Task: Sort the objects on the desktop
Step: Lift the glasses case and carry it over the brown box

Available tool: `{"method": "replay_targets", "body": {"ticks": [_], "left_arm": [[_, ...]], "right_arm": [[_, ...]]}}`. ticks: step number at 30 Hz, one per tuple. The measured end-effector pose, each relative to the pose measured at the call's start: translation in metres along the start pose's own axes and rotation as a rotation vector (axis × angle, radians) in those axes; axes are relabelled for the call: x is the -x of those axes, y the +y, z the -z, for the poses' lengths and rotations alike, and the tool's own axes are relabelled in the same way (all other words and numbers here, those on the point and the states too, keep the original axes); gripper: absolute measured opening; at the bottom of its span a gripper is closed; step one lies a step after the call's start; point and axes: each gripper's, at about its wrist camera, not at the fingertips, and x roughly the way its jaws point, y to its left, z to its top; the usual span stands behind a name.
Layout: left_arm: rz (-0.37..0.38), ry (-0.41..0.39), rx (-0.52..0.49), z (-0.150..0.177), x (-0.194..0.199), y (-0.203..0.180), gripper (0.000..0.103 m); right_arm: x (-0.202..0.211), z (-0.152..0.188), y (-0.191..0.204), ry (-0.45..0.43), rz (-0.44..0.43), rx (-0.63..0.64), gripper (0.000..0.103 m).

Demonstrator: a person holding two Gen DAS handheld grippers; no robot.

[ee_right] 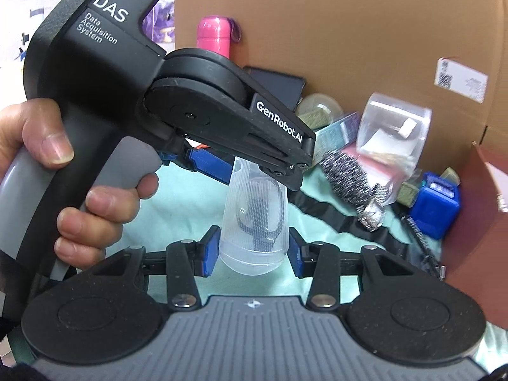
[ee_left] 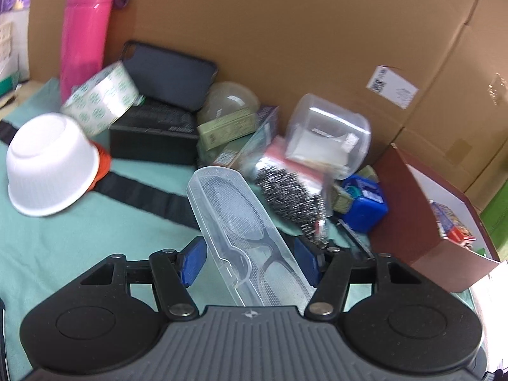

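Note:
A clear plastic glasses case with black glasses inside is between the blue pads of my right gripper, which is shut on its near end. My left gripper stands open around the case; its pads do not touch it. In the right wrist view the case runs from my right gripper up under the left gripper's head, held by a hand. The case is lifted over the green cloth.
Piled against the cardboard box wall are a pink bottle, tape roll, white bowl, black box, steel scrubber, clear jar and blue container. A brown box stands right.

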Motion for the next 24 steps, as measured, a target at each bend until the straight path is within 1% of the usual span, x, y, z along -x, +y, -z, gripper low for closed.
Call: {"method": "replay_targets", "body": {"ticks": [9,24], "left_arm": [[0.070,-0.029,-0.095,-0.005,0.003,-0.051,0.063],[0.230,-0.034,-0.260,-0.008,-0.013,-0.152,0.063]], "right_arm": [[0.032,0.004,-0.026,-0.070,0.083,-0.048,0.043],[0.081,0.020,-0.085,-0.157,0.281,-0.153,0.043]]}}
